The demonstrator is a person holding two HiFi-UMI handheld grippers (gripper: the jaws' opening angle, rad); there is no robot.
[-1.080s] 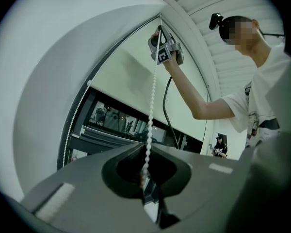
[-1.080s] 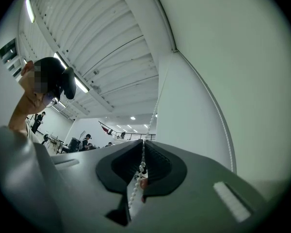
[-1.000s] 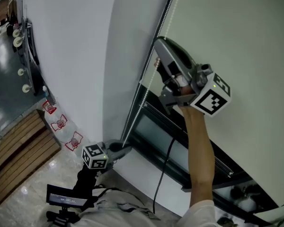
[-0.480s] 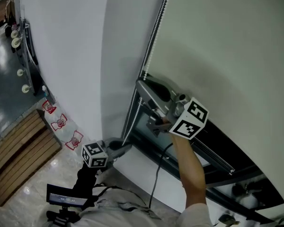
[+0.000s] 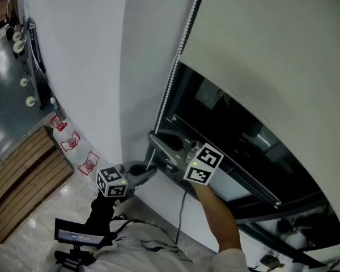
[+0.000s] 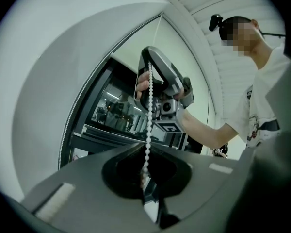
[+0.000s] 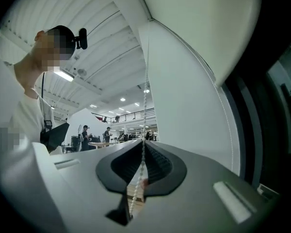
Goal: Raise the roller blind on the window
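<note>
The pale roller blind (image 5: pixel 272 50) hangs over the upper right of the dark window (image 5: pixel 226 129), its lower edge slanting across the glass. A white bead chain (image 5: pixel 175 67) runs down the window's left edge. My right gripper (image 5: pixel 154 139) sits low by the window's bottom corner, shut on the chain, which passes between its jaws (image 7: pixel 143 147). Just below and left of it, my left gripper (image 5: pixel 151 173) points level at the wall and is shut on the same chain (image 6: pixel 146 149). In the left gripper view the right gripper (image 6: pixel 160 81) shows above, holding the chain (image 6: pixel 149 106).
A curved white wall (image 5: pixel 96 55) stands left of the window. Below it on the shiny floor are a wooden slatted platform (image 5: pixel 22 174) and red-and-white items (image 5: pixel 73 143). A black device (image 5: pixel 79 238) hangs at the person's front. The window's frame rail (image 5: pixel 243 180) runs below the glass.
My right gripper has come far down the window's left side with the chain. The blind's lower edge has risen and more dark glass shows. The left gripper has stayed put.
</note>
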